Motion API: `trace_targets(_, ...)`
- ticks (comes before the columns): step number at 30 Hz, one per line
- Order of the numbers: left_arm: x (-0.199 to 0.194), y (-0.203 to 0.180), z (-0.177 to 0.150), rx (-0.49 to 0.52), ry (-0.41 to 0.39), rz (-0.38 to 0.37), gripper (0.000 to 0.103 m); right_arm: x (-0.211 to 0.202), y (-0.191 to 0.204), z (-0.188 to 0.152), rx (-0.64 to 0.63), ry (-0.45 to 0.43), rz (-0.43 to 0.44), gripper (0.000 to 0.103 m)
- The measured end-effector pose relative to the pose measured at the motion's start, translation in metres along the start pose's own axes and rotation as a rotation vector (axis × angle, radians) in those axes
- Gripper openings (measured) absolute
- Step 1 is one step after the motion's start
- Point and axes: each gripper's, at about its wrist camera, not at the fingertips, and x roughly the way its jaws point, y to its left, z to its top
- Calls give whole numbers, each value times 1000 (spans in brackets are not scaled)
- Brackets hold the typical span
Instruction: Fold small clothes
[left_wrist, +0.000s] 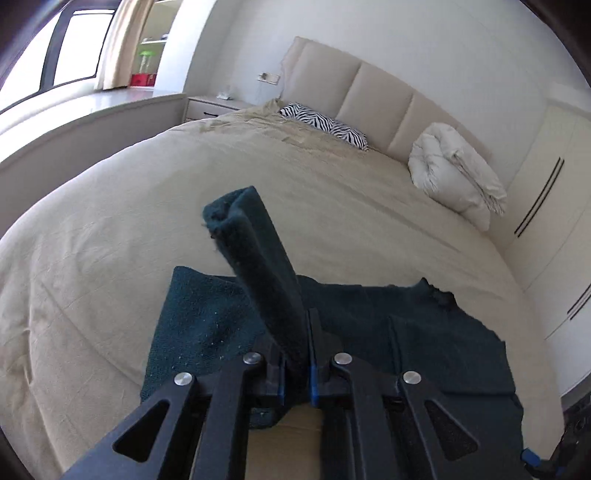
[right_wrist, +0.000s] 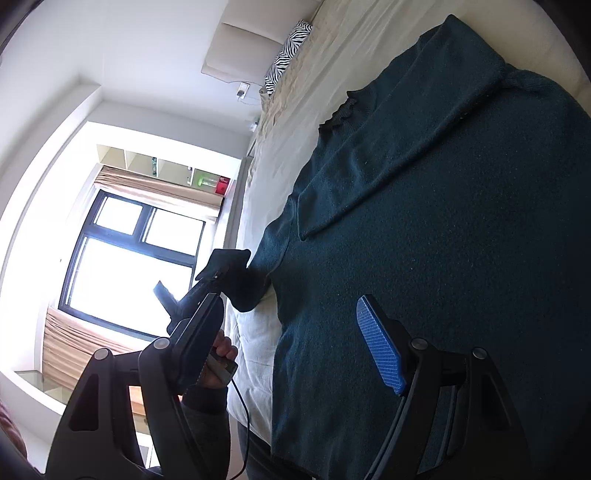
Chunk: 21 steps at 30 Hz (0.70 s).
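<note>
Left wrist view, left claw (left_wrist: 295, 332) clamped on dark green sweater (left_wrist: 207, 325) sleeve, right claw (right_wrist: 295, 343) open above sweater.

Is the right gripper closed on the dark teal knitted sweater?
No, the right gripper stands open above the dark teal knitted sweater, its blue pad bare.

Surface: wide bed (left_wrist: 332, 221) with a wrinkled beige cotton cover, padded cream headboard behind it.
Near edge: dark teal knitted sweater (left_wrist: 207, 325) spread flat on the cover, one sleeve folded across its body.
Head end: zebra-striped pillow (left_wrist: 325, 124) against the headboard.
Far corner: rolled white puffy duvet (left_wrist: 454, 173), well apart from the sweater.
</note>
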Motion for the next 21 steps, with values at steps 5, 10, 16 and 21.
trace_targets(5,39,-111,-76,441,38,155,10,28,2,24,-7,39,-25,75)
trace_targets(10,42,-115,-107,536,26,218,11,69,6,45,-16,91,-35,75)
trace_targets(16,28,-102,-116,498,15,207,14,140,4,60,42,211,-32,73)
trace_targets(21,25,-97,-113,465,7,191,15,185,6,60,39,287,-98,66)
